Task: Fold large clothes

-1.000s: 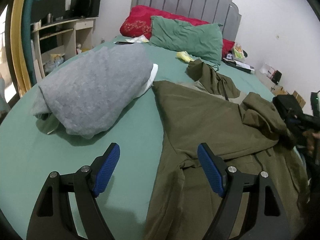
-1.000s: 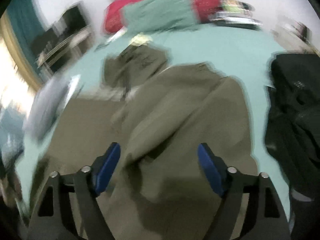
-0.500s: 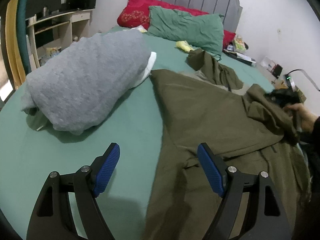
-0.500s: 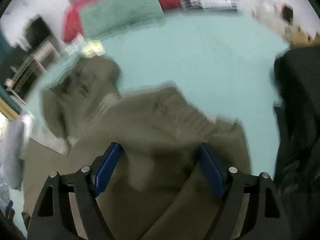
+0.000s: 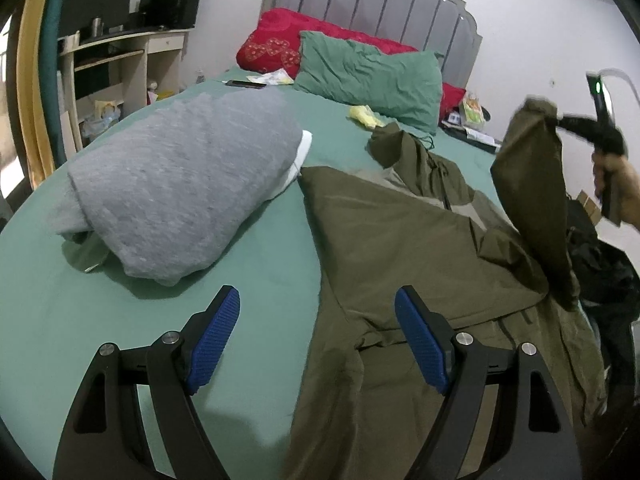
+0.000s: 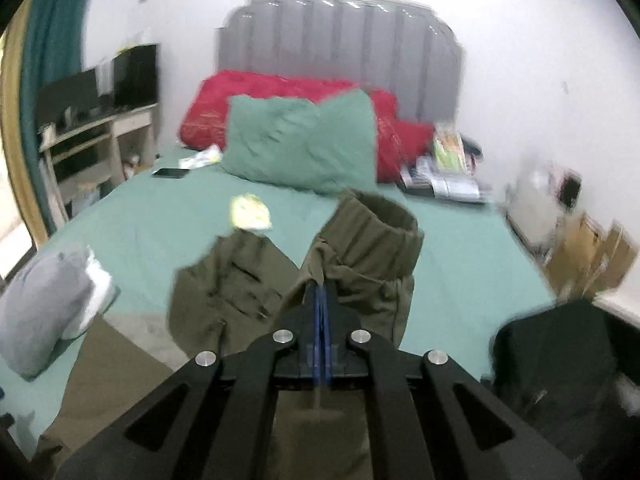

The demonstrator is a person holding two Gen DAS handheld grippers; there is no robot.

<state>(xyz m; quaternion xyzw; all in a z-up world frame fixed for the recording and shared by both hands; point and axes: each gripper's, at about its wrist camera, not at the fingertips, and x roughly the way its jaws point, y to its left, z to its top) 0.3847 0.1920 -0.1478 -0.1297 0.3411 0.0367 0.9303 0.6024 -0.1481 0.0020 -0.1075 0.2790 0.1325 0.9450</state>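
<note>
Sleeve cuff (image 6: 376, 216) newly pinched, right tool (image 6: 321, 296)

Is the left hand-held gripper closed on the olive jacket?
No. The left hand-held gripper hangs open above the bed, its blue pads apart and pressing on nothing, with the olive jacket lying below it.

No text, label, brand, number or sign could be read in either view; the printed packets and papers (image 6: 448, 168) lying at the far right side of the green-sheeted bed (image 5: 260, 264) carried coloured print, but it was too blurred and too small to make out. The red pillow (image 5: 276, 46) against the grey padded headboard showed a pale heart pattern rather than lettering; the brown cardboard boxes (image 6: 592, 252) by the white wall showed no legible marking.
</note>
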